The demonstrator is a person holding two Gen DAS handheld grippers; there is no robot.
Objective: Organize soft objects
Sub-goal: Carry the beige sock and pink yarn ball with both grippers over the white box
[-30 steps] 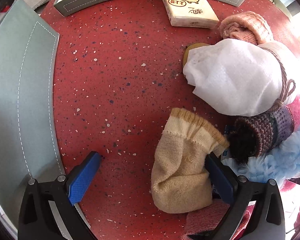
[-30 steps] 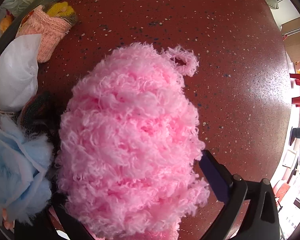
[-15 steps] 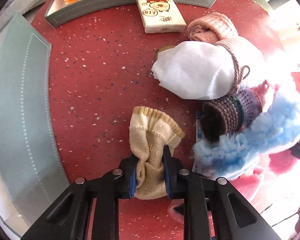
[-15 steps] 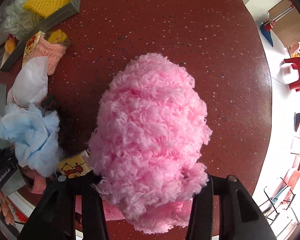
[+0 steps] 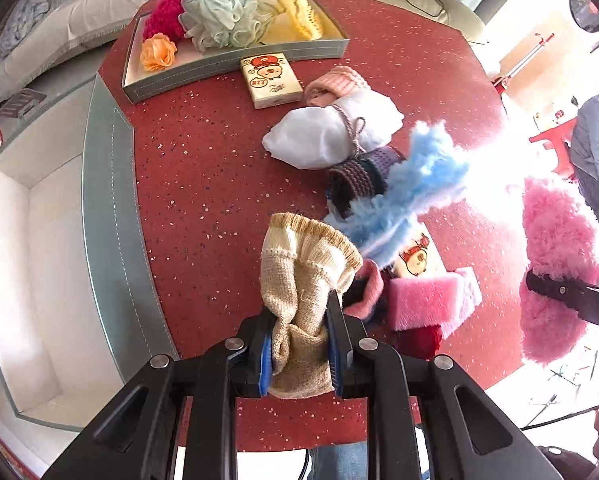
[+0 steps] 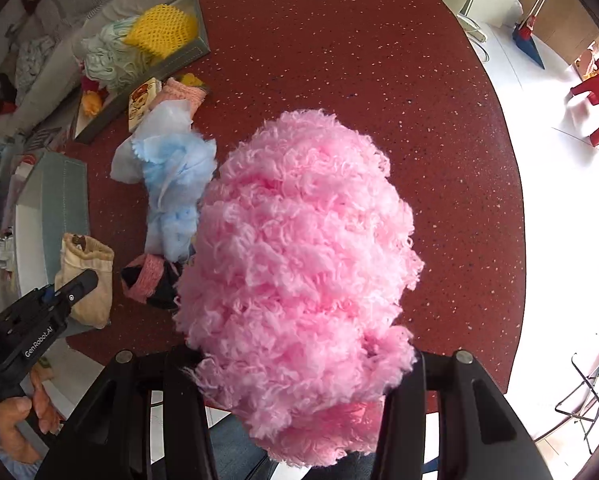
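My left gripper (image 5: 299,336) is shut on a beige knit sock (image 5: 299,276) and holds it above the red table (image 5: 203,176); the sock also shows in the right wrist view (image 6: 87,276). My right gripper (image 6: 295,364) is shut on a fluffy pink yarn piece (image 6: 299,264), lifted above the table; it also shows in the left wrist view (image 5: 555,248). On the table lies a heap: a white cloth bundle (image 5: 327,136), a fluffy blue piece (image 5: 407,196), a striped knit piece (image 5: 359,176) and a pink sponge (image 5: 427,296).
A grey tray (image 5: 235,60) at the back holds soft items in several colours. A tissue pack (image 5: 269,80) lies before it. A large empty grey box (image 5: 111,216) stands at the left. A person stands far right.
Both grippers have risen well above the table. The left one closed on the beige sock and lifted it; the right one lifted the pink yarn piece.
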